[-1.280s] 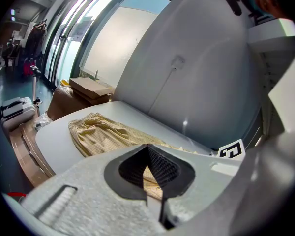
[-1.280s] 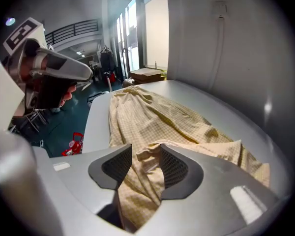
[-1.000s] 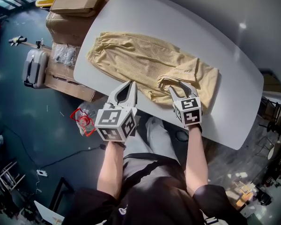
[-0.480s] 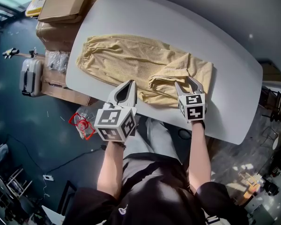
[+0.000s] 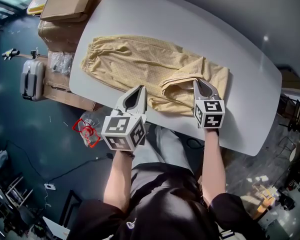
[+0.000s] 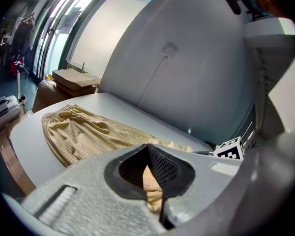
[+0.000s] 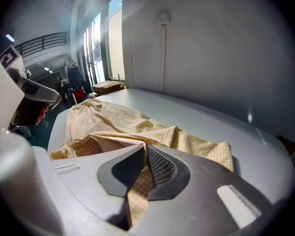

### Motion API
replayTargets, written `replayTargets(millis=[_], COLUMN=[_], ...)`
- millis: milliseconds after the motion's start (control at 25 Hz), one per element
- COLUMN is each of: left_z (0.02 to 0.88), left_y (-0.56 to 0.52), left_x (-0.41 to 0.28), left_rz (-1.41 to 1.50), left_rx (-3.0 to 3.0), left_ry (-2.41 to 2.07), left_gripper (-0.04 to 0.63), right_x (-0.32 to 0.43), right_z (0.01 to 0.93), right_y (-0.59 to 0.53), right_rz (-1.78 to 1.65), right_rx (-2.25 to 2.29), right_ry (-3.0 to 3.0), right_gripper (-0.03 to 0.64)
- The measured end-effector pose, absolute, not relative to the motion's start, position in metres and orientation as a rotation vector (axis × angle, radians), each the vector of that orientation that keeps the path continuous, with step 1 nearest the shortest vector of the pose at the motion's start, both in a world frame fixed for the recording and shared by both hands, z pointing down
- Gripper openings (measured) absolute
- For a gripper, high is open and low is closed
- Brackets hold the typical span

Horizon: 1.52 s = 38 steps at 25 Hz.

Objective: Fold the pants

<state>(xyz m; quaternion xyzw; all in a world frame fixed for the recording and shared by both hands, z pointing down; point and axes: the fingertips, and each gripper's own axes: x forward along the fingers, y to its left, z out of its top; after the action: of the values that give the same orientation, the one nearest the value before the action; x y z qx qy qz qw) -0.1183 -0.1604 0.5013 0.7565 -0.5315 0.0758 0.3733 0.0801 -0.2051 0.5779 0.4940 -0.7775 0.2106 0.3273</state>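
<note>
My right gripper (image 5: 200, 84) has just been closing, and now its jaws pinch a bit of the yellow pants (image 5: 140, 64) near the leg end. My left gripper (image 5: 137, 91) is shut on the near edge too (only a thin bit of cloth). The pants lie spread on the white table (image 5: 240, 54). If I lift fast, the cloth could slip out. If I hold just the top layer, the fold could go crooked.

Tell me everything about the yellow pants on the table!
The pants are pale yellow, thin checked cloth, with a gathered elastic waist at the head view's left. They lie wrinkled across the white table, with one leg end folded back toward the right. The left tongs pinch the near edge. The right tongs have just closed on the folded leg cloth.
</note>
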Motion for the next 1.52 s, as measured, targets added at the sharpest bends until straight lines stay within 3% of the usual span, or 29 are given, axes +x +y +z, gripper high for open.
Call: replayTargets(millis=[520, 920, 1200, 1240, 1320, 1520], left_z=[0.5, 0.506, 0.507, 0.506, 0.501, 0.497], left_y=[-0.155, -0.133, -0.131, -0.132, -0.134, -0.135], left_x=[-0.163, -0.214, -0.214, -0.212, -0.208, -0.198], left_rz=[0.143, 0.116, 0.116, 0.117, 0.12, 0.131], left_rx=[1.864, 1.758, 1.766, 1.773, 1.789, 1.817], left_ry=[-1.449, -1.548, -1.536, -1.532, -1.523, -1.503], left_gripper=[0.003, 0.003, 0.003, 0.003, 0.003, 0.003], right_x=[0.0, -0.021, -0.036, -0.035, -0.028, -0.008], right_z=[0.565, 0.601, 0.579, 0.575, 0.57, 0.562], right_y=[-0.269, -0.312, -0.305, -0.305, -0.308, -0.307], right_rz=[0.308, 0.513, 0.667, 0.698, 0.748, 0.604], right_rx=[1.054, 1.056, 1.071, 1.084, 1.116, 1.152], right_ry=[-2.12, -2.043, -2.196, -2.214, -2.228, -2.163], right_gripper=[0.02, 0.029, 0.086, 0.103, 0.208, 0.276])
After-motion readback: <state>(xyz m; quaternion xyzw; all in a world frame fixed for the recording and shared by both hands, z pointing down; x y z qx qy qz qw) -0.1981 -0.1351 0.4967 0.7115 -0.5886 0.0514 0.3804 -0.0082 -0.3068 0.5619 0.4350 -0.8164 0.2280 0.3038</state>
